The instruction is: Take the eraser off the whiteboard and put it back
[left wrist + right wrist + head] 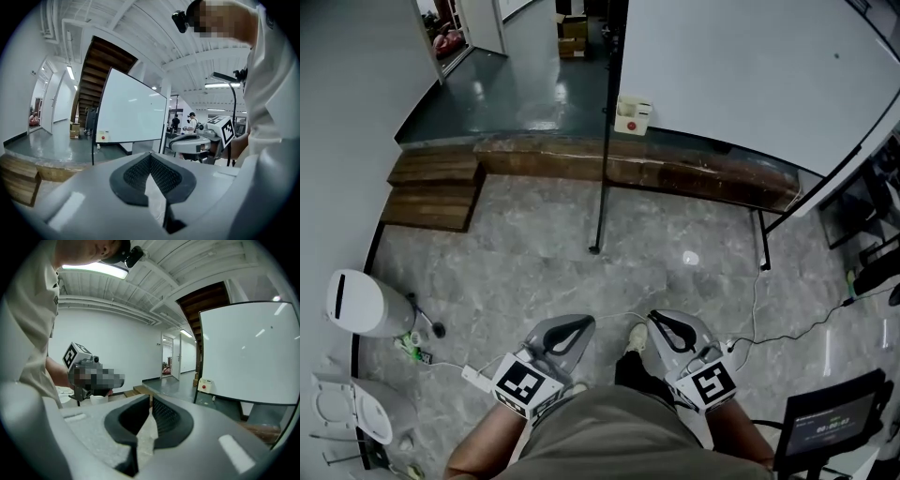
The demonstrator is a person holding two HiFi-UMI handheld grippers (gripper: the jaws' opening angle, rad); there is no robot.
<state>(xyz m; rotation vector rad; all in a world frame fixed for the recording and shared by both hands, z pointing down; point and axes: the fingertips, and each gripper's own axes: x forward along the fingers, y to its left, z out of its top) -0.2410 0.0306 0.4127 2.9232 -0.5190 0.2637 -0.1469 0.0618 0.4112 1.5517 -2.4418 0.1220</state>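
Note:
The whiteboard point(750, 75) stands on a black frame ahead, on a raised grey floor. The eraser point(632, 115), a white block with a red dot, clings to its lower left corner, far from both grippers. It also shows in the left gripper view as the eraser point(103, 136) on the whiteboard point(131, 112), and in the right gripper view as the eraser point(205, 385) beside the whiteboard point(253, 352). My left gripper point(577, 323) point(150, 155) and right gripper point(660, 321) point(151, 398) are held low, close to my body. Both have their jaws shut with nothing in them.
A long wooden kerb point(628, 169) and wooden steps point(431, 192) edge the raised floor. The board's black leg point(595, 248) comes down onto the marble floor. A white bin point(361, 302), floor cables point(787, 328) and a monitor point(830, 422) flank me. People point(191, 123) stand far off.

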